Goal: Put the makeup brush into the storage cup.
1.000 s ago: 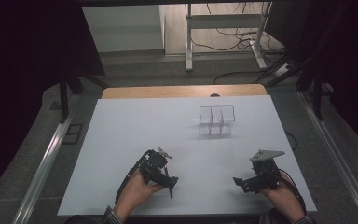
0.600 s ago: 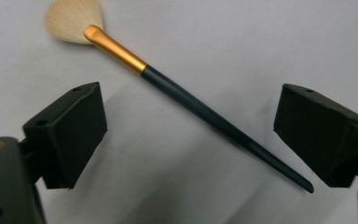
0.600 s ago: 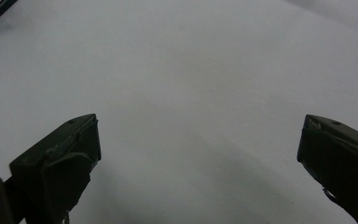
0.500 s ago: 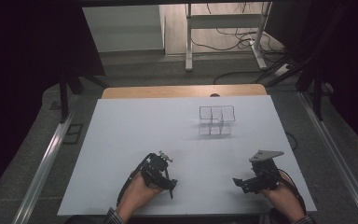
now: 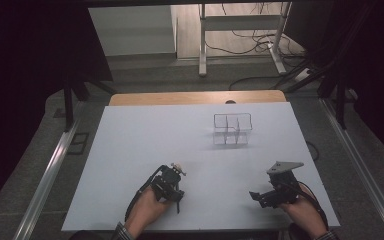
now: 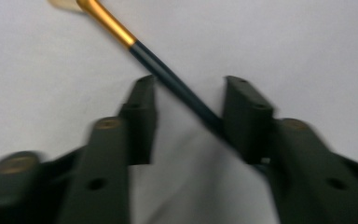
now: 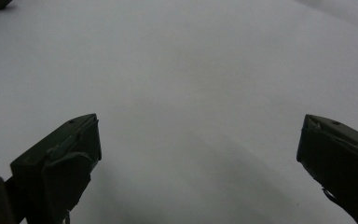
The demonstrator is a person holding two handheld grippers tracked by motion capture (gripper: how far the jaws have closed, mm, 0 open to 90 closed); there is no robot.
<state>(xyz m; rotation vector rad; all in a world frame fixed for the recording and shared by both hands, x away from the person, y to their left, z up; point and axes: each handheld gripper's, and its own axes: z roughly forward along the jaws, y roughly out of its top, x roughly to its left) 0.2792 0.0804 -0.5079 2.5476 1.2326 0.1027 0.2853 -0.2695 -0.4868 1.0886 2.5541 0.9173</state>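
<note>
Left gripper [image 6: 186,116] brackets a brush [image 6: 168,77] lying slantwise on the white table [image 5: 130,150], near the front edge; its handle touches one pad, the other stands clear. Centring the handle before squeezing should avoid it skidding. Its jaws have just been closing, much narrower than a second ago. Right gripper [image 7: 198,154] gapes wide, empty.
</note>
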